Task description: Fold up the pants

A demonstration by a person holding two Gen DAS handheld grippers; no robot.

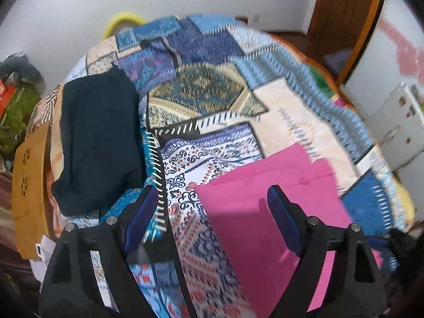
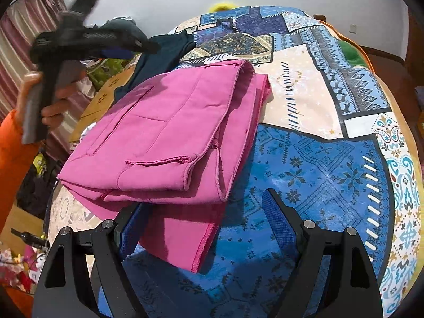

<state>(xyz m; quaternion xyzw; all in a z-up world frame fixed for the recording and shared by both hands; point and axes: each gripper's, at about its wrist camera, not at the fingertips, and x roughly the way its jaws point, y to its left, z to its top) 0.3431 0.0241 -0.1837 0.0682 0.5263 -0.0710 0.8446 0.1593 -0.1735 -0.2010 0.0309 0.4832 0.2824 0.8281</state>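
The pink pants [image 2: 164, 137] lie folded in layers on the patterned bedspread [image 2: 318, 159]; in the left wrist view they [image 1: 259, 212] show at the lower right. My left gripper [image 1: 212, 209] is open and empty, held above the bed with its right finger over the pants' edge. It also shows in the right wrist view [image 2: 148, 45], raised at the upper left in a hand. My right gripper [image 2: 204, 217] is open and empty, just in front of the pants' near hem.
A folded dark navy garment [image 1: 100, 143] lies on the bed to the left of the pants. A mustard cloth [image 1: 29, 185] hangs at the bed's left edge. A wooden door [image 1: 341, 13] and a white wall stand behind the bed.
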